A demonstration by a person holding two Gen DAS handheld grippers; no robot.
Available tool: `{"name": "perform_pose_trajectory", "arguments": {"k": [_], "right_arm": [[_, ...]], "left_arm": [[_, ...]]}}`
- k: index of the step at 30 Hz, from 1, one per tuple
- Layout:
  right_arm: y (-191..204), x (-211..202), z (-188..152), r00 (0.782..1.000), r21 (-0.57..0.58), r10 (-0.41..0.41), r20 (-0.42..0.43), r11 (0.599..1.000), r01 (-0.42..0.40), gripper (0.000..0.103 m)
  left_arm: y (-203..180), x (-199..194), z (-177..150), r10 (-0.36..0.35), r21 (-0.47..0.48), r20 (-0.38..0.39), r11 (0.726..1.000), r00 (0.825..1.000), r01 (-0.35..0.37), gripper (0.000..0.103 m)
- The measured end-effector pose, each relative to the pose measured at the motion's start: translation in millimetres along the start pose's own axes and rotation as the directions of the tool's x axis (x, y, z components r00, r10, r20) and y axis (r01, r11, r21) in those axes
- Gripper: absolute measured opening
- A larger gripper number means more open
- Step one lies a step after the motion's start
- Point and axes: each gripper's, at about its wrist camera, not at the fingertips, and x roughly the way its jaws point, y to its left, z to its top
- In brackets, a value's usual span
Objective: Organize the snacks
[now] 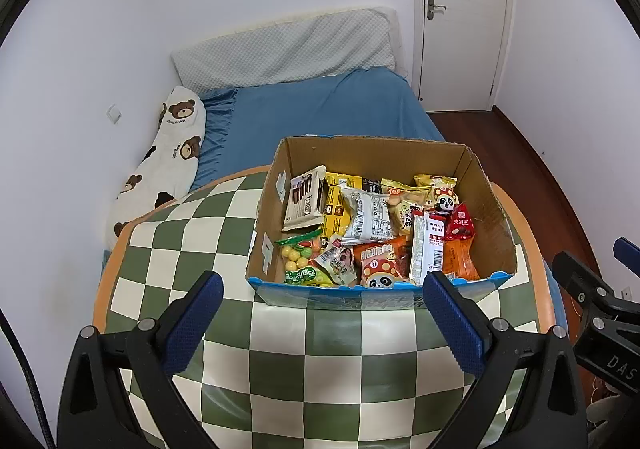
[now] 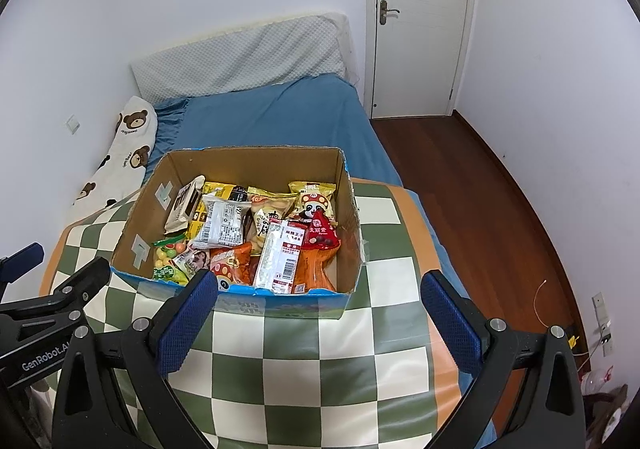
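An open cardboard box with a blue outer print stands on the green and cream checkered table; it also shows in the right wrist view. It is filled with several snack packets: a white barcode packet, a red panda packet, a green fruit candy bag, a long white packet. My left gripper is open and empty, just in front of the box's near wall. My right gripper is open and empty, also at the near wall.
A bed with a blue sheet lies behind the table, with a bear-print pillow by the left wall. A white door and wooden floor are to the right. The right gripper shows at the right edge of the left wrist view.
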Motion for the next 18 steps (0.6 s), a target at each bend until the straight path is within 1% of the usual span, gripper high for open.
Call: {"name": "perform_pose_trajectory", "arguments": {"k": [18], "right_arm": [[-0.1, -0.9, -0.1, 1.000, 0.003, 0.000, 0.000, 1.000, 0.000, 0.103]], "left_arm": [[-0.9, -1.6, 0.3, 0.004, -0.002, 0.003, 1.000, 1.000, -0.004, 0.102]]}}
